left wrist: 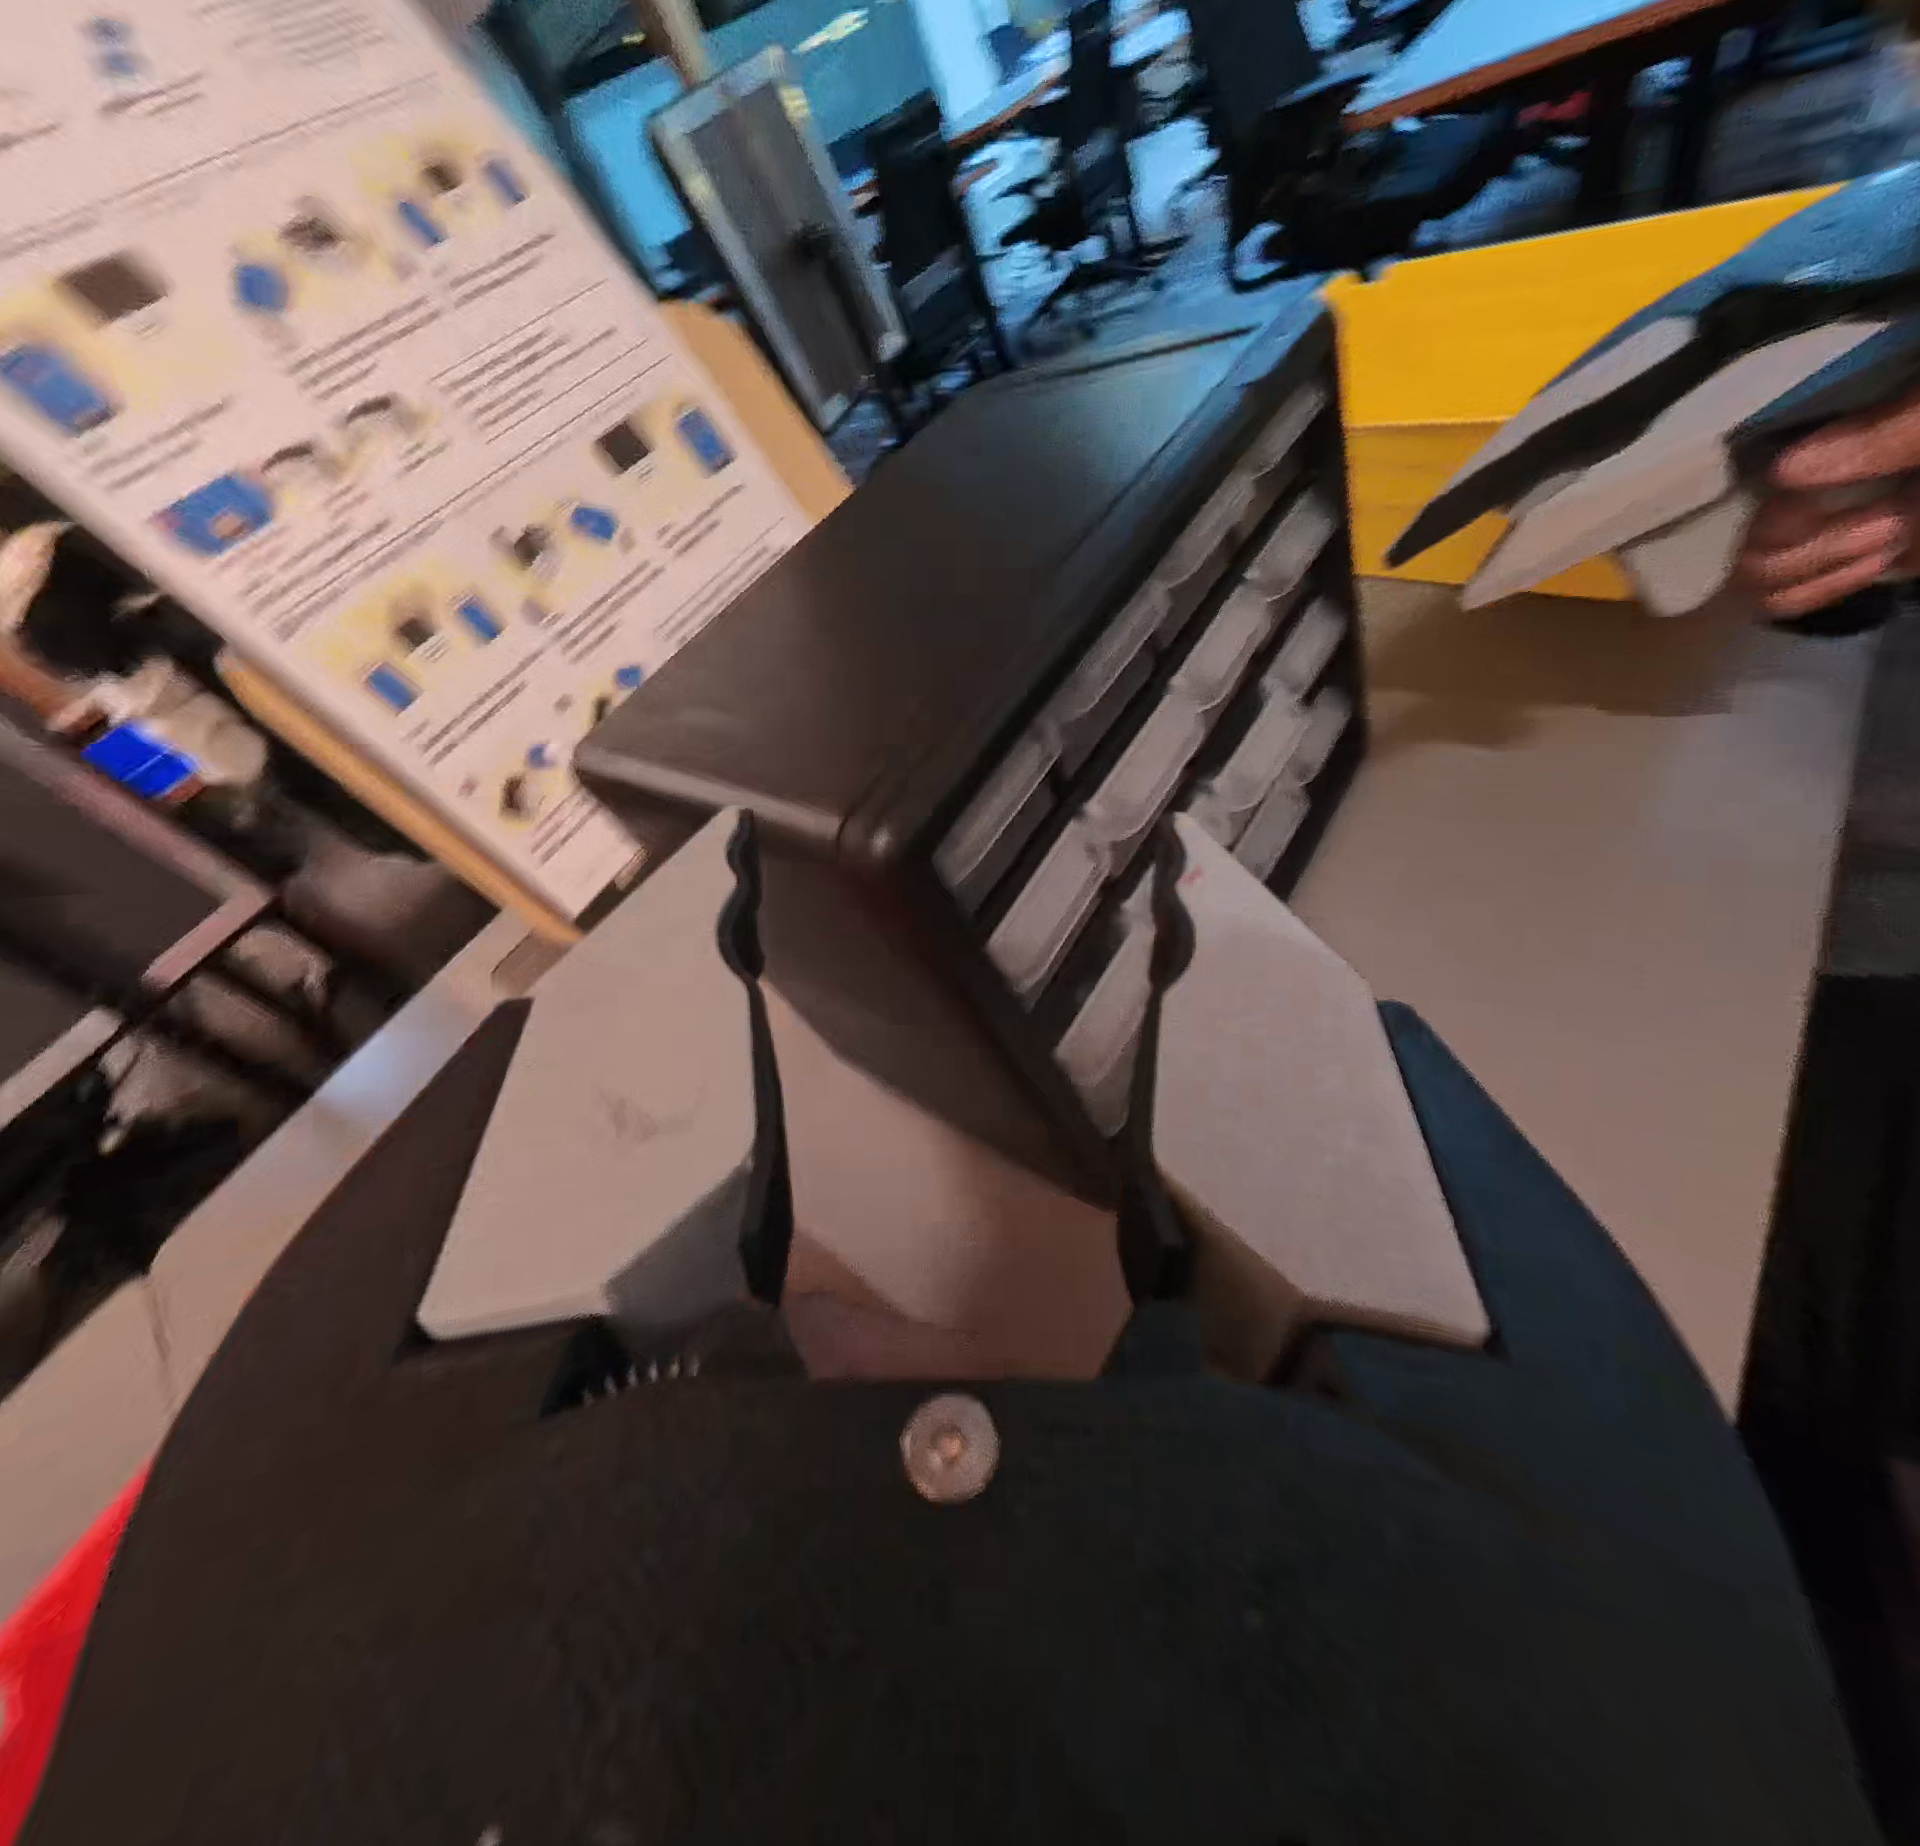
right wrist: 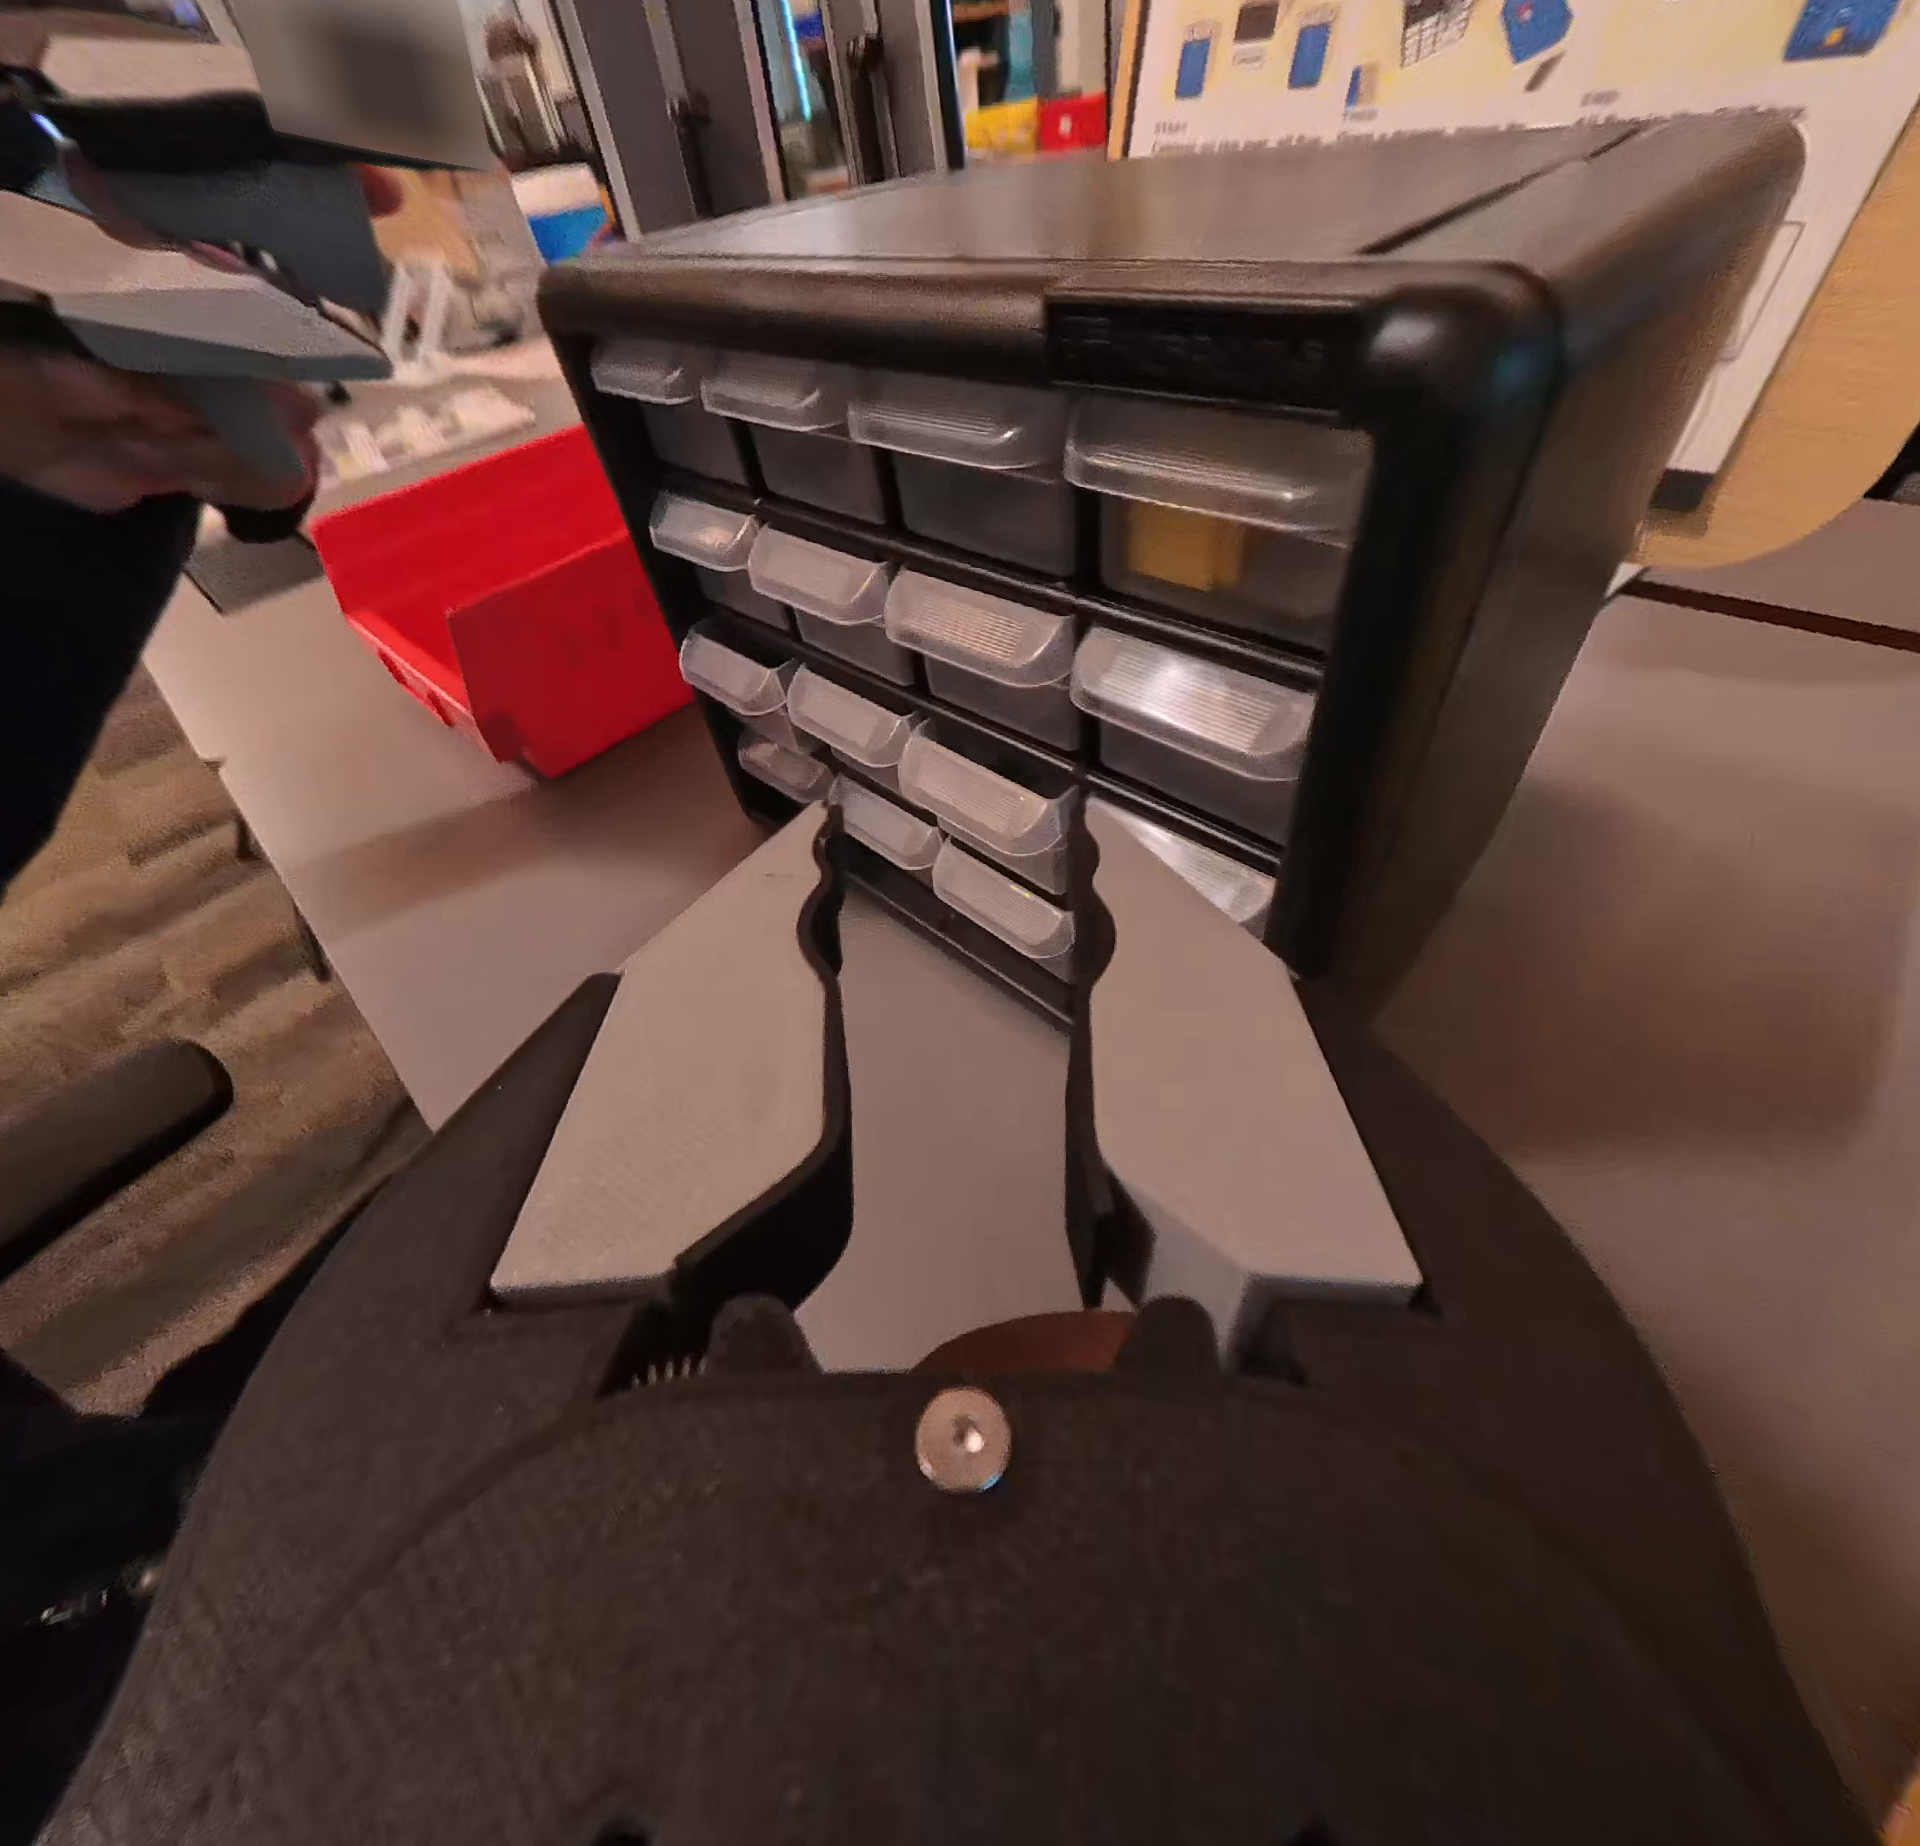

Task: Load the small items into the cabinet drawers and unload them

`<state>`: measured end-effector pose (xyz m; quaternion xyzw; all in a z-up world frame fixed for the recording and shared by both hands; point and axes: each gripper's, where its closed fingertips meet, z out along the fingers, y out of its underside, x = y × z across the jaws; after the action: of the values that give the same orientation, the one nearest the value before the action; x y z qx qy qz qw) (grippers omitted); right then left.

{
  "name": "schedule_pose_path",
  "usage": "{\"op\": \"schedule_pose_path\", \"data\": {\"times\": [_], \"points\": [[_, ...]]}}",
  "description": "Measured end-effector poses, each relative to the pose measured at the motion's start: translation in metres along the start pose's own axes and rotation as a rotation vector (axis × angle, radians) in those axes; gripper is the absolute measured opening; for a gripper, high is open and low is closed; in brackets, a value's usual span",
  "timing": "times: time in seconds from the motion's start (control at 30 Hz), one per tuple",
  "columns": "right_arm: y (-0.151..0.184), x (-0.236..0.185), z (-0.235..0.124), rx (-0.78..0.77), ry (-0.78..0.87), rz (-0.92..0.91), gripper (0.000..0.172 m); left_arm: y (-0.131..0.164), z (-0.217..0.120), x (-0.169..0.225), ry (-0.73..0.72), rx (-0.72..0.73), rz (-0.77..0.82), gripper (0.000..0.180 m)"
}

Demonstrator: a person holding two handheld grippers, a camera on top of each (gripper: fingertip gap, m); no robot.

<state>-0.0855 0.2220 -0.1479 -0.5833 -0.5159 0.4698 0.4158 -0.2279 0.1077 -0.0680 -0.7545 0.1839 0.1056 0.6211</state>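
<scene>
Looking along the left gripper: the left gripper (left wrist: 956, 861) fills the bottom half of the frame, its two grey fingers (left wrist: 623, 1121) spread wide with nothing between the pads.
Cabinet, left view: the black cabinet (left wrist: 883, 601) sits at centre on the grey table (left wrist: 1558, 913), seen from its top corner; its clear drawers (left wrist: 1164, 757) run along the face turned toward the right of the frame, all blurred.
Left fingertips: they frame the cabinet's near corner without clearly touching it.
Other gripper, left view: the right gripper (left wrist: 1455, 570) enters from the right edge at mid-height, held by a hand (left wrist: 1829, 529), in front of a yellow bin (left wrist: 1507, 342).
Background, left view: a white poster (left wrist: 312, 342) leans across the upper left; dark chairs and desks blur across the top.
Right gripper, right view: the right gripper (right wrist: 956, 851) occupies the bottom of the frame, fingers (right wrist: 707, 1069) parted, gripping nothing.
Cabinet, right view: it stands at centre, facing the camera, four columns of clear drawers (right wrist: 977, 633), all pushed in.
Small item: a yellow block (right wrist: 1184, 549) shows inside the top right drawer (right wrist: 1216, 487).
Right fingertips: they sit just in front of the lowest drawer rows.
Red bin: a red bin (right wrist: 499, 591) lies on the table left of the cabinet.
Other gripper, right view: the left gripper (right wrist: 208, 269) shows at the upper left, fingers apart.
</scene>
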Motion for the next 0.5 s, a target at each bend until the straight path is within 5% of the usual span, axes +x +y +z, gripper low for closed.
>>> {"op": "schedule_pose_path", "data": {"times": [0.13, 0.23, 0.5], "points": [[0.003, 0.002, 0.006, 0.073, -0.085, 0.104, 0.042, -0.011, 0.032, 0.007, 0.131, -0.098, 0.107, 0.082], [0.005, 0.007, 0.013, 0.112, -0.128, 0.169, 0.043, 0.013, 0.047, 0.014, 0.264, -0.277, 0.159, 0.085], [-0.007, 0.022, 0.027, 0.24, -0.175, 0.285, 0.036, 0.026, 0.049, 0.019, 0.295, -0.44, 0.282, 0.11]]}}
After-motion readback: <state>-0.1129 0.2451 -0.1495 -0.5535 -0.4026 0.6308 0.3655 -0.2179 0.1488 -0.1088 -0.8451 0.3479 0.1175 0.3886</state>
